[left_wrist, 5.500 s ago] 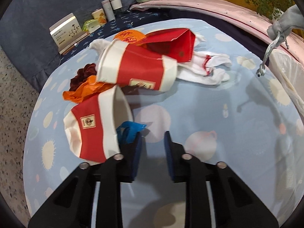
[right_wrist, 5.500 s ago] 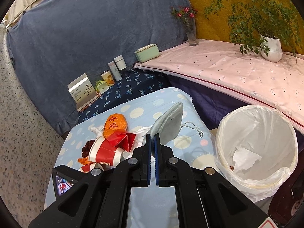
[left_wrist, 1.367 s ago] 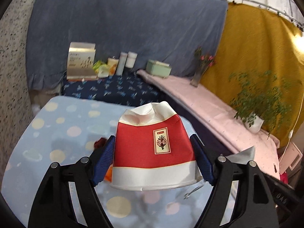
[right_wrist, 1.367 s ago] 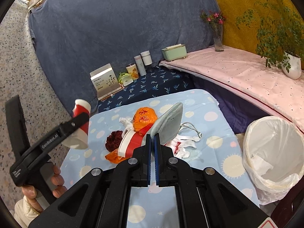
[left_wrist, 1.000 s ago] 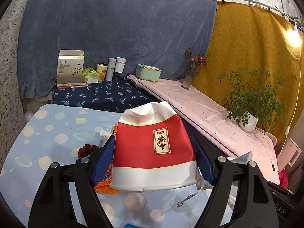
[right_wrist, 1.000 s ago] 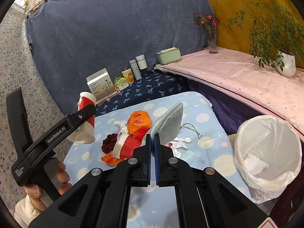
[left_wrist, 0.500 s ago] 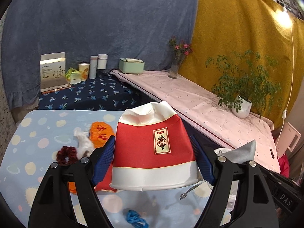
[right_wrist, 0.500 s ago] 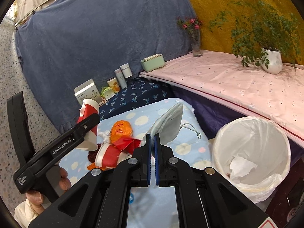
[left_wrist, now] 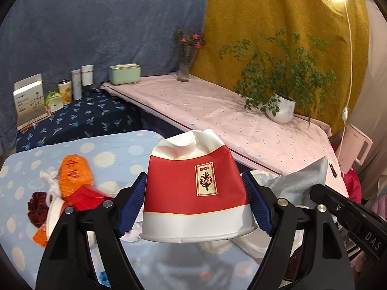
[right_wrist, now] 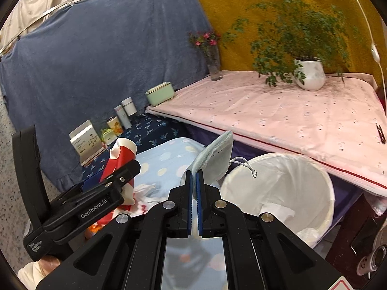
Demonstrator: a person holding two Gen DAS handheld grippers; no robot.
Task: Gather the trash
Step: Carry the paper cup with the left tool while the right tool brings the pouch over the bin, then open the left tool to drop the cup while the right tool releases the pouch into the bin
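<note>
Both tools have swung binward, left tool [left_wrist: 194, 201] clamping paper cup [left_wrist: 193, 193], right tool [right_wrist: 194, 181] pinching mask [right_wrist: 215, 155].

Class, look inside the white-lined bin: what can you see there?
Inside the bin, crumpled white paper lies against the white liner. The near rim hides the bottom, so anything else there cannot be seen.

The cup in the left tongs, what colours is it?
Red with white bands and a small gold label; the paper cup shows best in the left wrist view.

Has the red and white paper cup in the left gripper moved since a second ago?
Yes. Gripped by the left gripper, the red and white paper cup has swung rightward across the spotted table, closer to the white trash bin.
</note>
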